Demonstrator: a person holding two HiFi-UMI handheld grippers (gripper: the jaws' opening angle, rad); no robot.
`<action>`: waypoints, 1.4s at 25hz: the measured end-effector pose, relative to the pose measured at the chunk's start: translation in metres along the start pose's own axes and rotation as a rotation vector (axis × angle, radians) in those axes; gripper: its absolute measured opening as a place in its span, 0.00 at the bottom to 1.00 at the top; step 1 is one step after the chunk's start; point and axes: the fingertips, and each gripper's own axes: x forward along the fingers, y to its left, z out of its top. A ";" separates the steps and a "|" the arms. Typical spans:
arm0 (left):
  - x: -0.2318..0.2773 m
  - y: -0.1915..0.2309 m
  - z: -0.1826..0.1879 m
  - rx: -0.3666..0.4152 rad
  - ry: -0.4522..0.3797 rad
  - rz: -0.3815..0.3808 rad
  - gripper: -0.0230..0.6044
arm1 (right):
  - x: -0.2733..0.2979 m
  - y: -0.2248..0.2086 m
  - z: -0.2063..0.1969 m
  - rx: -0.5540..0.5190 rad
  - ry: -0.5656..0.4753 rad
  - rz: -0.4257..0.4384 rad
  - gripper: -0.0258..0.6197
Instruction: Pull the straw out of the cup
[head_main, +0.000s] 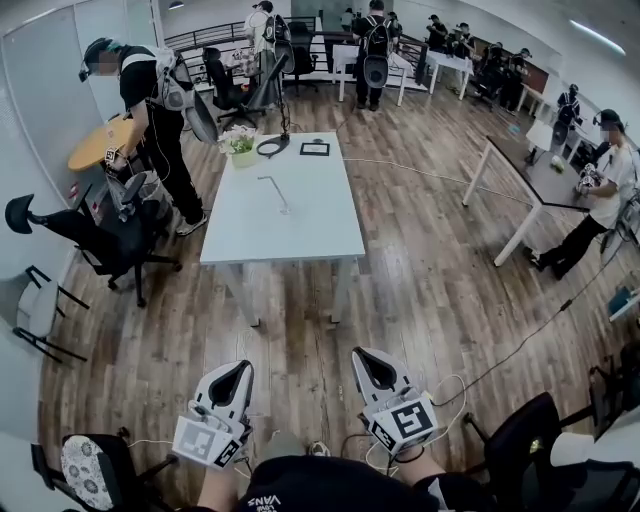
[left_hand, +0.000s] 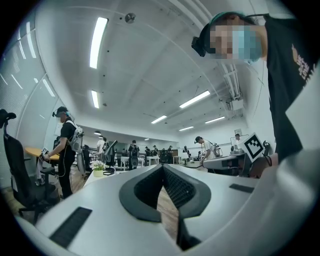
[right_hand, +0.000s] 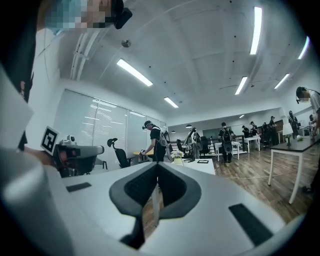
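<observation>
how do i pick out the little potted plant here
Find the nearest white table on the wood floor. The potted plant sits at its far left corner. It alone is green and leafy; its neighbours are a black ring and a flat black frame.

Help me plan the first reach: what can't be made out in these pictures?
- Cup: none visible on the table in the head view; things there are too small.
- Thin pale thing on it: too small to call a straw.
- Gripper views: left tongs and right tongs partly hide the distant table.
</observation>
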 end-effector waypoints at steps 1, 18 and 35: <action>0.003 0.005 -0.002 -0.003 0.003 0.007 0.05 | 0.006 0.000 0.000 0.001 0.001 0.003 0.07; 0.086 0.151 -0.010 -0.029 -0.003 -0.074 0.05 | 0.162 -0.026 0.005 0.002 -0.001 -0.100 0.07; 0.162 0.221 -0.028 -0.080 0.016 -0.117 0.05 | 0.248 -0.064 0.000 0.005 0.039 -0.132 0.07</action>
